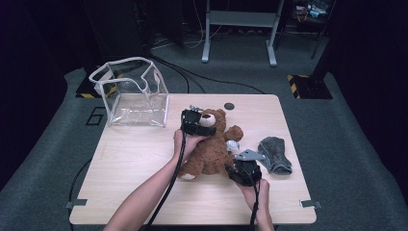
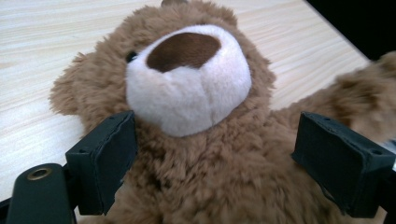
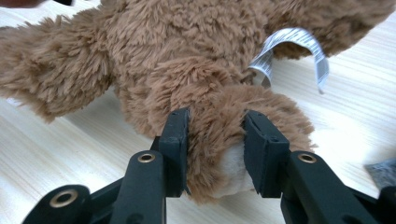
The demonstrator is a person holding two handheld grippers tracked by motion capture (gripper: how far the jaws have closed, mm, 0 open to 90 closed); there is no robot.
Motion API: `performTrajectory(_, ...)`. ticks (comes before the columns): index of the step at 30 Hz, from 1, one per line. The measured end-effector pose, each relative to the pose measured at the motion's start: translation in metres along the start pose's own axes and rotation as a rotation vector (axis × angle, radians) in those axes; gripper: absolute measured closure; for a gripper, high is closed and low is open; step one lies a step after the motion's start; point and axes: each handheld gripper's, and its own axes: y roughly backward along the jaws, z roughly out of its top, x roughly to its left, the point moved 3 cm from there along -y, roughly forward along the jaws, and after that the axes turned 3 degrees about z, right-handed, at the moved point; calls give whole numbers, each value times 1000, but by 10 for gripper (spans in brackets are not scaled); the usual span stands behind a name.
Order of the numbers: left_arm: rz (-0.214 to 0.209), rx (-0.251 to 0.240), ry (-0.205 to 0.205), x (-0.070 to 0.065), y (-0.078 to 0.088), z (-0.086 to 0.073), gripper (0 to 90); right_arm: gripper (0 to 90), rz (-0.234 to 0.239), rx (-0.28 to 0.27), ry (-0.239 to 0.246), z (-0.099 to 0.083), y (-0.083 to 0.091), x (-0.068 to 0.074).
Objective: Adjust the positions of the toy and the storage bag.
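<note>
A brown teddy bear (image 1: 211, 147) lies on its back in the middle of the wooden table (image 1: 134, 163), head toward the far edge. My left gripper (image 1: 206, 126) sits at its neck, open. In the left gripper view the jaws (image 2: 219, 156) stand wide on either side of the bear's chest (image 2: 205, 172), below the pale muzzle, without squeezing the fur. My right gripper (image 1: 233, 169) is shut on the bear's leg. In the right gripper view the two pads (image 3: 215, 140) pinch that furry leg (image 3: 219, 121) just above the light foot sole. A white label (image 3: 289, 51) loops from the bear's side.
A clear plastic bag with white trim (image 1: 132, 94) stands open at the table's far left corner. A crumpled grey cloth (image 1: 275, 155) lies to the right of the bear. A small dark round disc (image 1: 229, 106) sits near the far edge. Cables trail from both grippers.
</note>
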Motion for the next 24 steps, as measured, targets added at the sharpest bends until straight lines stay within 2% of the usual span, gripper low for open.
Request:
performTrajectory(4, 21, 18, 41, 3, -13, -6, 103, 623, 6, 0, -2, -2, -3, 3)
performTrajectory(7, 23, 28, 57, 5, -18, -9, 82, 609, 10, 3, -1, -2, -4, 3)
performTrajectory(8, 25, 30, 53, 5, -20, -10, 78, 575, 8, 1, 1, -3, -4, 3)
performTrajectory(9, 27, 30, 56, 6, -21, -11, 77, 500, 1, 6, -3, -4, -4, 2)
performTrajectory(11, 29, 42, 71, 7, -24, -13, 70, 322, -21, 0, -21, -8, -1, -2)
performTrajectory(12, 30, 36, 70, 7, -25, -14, 67, 222, -14, -18, -33, -11, 2, -5)
performTrajectory(14, 33, 36, 61, 7, -26, -16, 65, 144, -19, -42, -61, -20, 9, -12)
performTrajectory(16, 35, 40, 54, 7, -27, -16, 64, 139, -15, -35, -80, -30, 13, -19)
performTrajectory(22, 41, 42, 35, 5, -29, -18, 62, 94, -99, 48, -109, -71, 11, -39)
performTrajectory(24, 42, 41, 32, 5, -29, -18, 62, 70, -129, 77, -93, -78, 10, -42)
